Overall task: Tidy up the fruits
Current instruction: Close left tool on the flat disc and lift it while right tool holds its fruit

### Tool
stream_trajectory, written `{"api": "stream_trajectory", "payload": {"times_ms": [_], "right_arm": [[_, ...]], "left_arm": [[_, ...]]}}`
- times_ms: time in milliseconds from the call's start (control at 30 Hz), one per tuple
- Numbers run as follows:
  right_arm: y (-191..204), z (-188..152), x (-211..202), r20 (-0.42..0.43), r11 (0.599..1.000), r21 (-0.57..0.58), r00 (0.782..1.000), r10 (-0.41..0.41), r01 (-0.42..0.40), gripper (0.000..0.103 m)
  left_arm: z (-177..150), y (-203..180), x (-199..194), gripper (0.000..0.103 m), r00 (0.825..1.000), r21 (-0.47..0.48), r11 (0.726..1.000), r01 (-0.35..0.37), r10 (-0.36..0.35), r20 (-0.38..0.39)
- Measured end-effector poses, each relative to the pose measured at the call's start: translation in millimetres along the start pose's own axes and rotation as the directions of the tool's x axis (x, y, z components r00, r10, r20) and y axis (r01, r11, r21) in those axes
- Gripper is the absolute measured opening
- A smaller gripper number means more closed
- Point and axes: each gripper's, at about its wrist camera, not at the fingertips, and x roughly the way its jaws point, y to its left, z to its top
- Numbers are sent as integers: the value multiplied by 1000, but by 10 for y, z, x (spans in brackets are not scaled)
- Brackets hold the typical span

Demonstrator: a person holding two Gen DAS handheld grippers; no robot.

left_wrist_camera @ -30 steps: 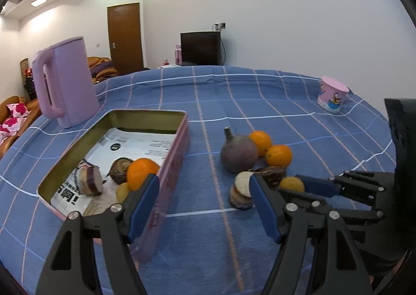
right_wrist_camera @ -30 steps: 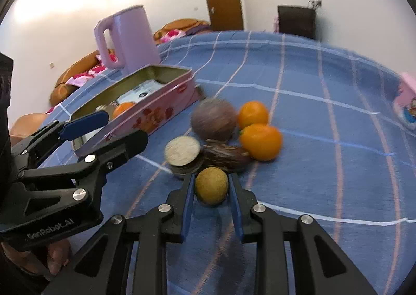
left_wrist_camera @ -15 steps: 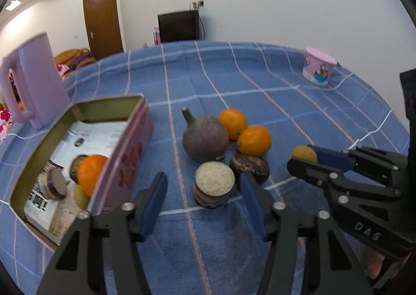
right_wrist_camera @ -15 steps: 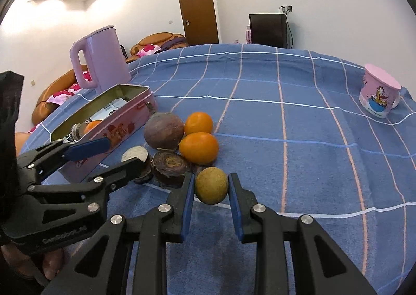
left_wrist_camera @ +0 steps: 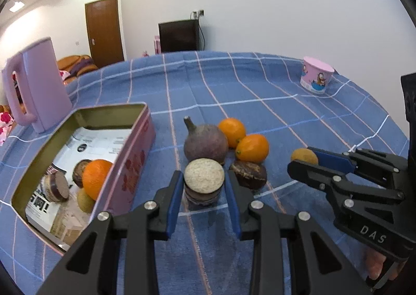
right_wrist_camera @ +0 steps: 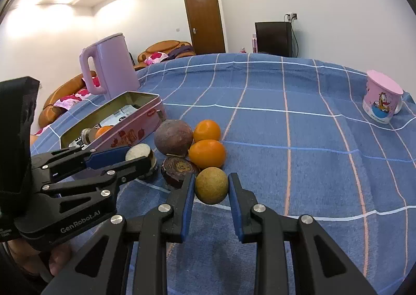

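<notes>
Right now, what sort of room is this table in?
Most likely a home living room. A sofa with flowered cushions stands by the far wall near a wooden door, a dark screen sits in the corner, and a pink kettle rests on the checked tablecloth.

Tin [left_wrist_camera: 124,154] contents half hidden behind wall

Three oranges [left_wrist_camera: 231,131] [left_wrist_camera: 252,147] [left_wrist_camera: 96,177], one pink tin [left_wrist_camera: 124,185], one kettle [left_wrist_camera: 36,92], one cup [left_wrist_camera: 316,78] — two grippers [left_wrist_camera: 203,196] [right_wrist_camera: 211,197].

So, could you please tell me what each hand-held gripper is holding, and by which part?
The right hand-held gripper grips the yellowish round fruit across its sides. The left hand-held gripper brackets the cut fruit half without clearly clamping it.
</notes>
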Motion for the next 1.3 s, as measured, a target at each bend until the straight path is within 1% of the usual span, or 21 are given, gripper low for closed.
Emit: {"api": "stream_trajectory", "payload": {"times_ms": [367, 900, 1300], "right_arm": [[46, -7, -72, 41, 1000, -28, 999, 7, -6, 28], [99, -28, -171, 100, 998, -60, 995, 8, -2, 28], [126, -52, -245, 140, 997, -72, 990, 4, 6, 28]], "left_arm": [[-9, 42, -135, 34, 997, -15, 1000, -23, 24, 76], [-33, 42, -241, 34, 987, -22, 998, -56, 59, 149], [-47, 59, -321, 34, 979, -32, 998, -59, 64, 194]]}}
